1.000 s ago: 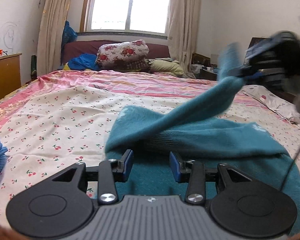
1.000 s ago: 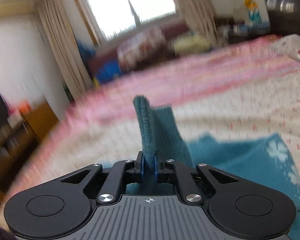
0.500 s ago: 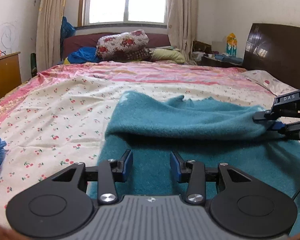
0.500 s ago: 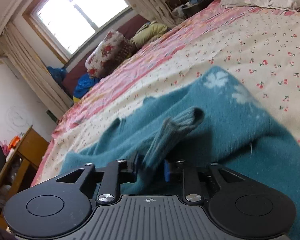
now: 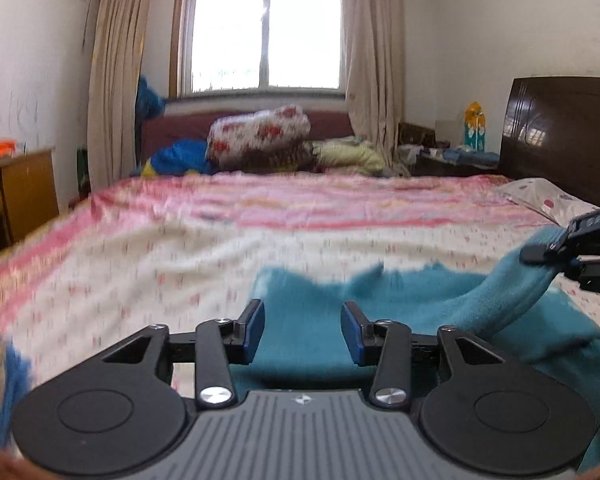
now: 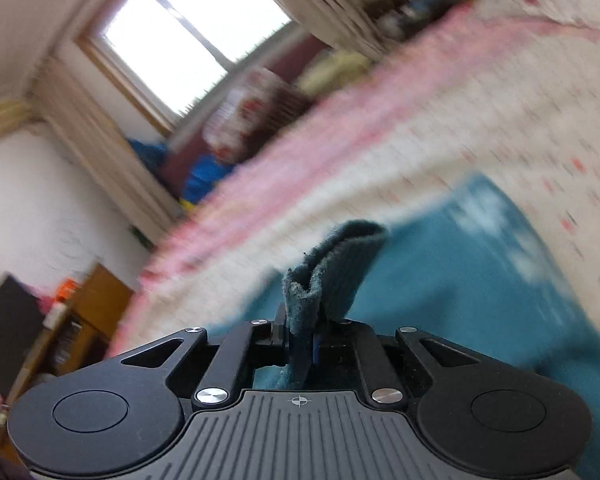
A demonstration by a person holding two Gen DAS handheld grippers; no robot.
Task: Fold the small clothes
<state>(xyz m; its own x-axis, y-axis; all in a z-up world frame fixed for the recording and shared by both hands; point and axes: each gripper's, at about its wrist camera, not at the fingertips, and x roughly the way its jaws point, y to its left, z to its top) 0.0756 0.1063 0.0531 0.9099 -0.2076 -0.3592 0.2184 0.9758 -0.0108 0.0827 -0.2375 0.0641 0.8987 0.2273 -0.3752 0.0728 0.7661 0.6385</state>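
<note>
Teal garment (image 5: pixel 312 320) on bed (image 5: pixel 180 248), right tongs (image 6: pixel 302 346) pinching its sleeve, left tongs (image 5: pixel 302 330) parted, just widening, gripping nothing.

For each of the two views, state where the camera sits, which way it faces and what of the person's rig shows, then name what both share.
Left wrist: sits on the left gripper, facing level across the bed toward the window; its jaws stand open above the teal garment; the right gripper enters at the right edge.
Right wrist: sits on the right gripper, rolled, facing the same window; its jaws are shut on a fold of the teal garment.
Shared: garment, bed, window.
</note>
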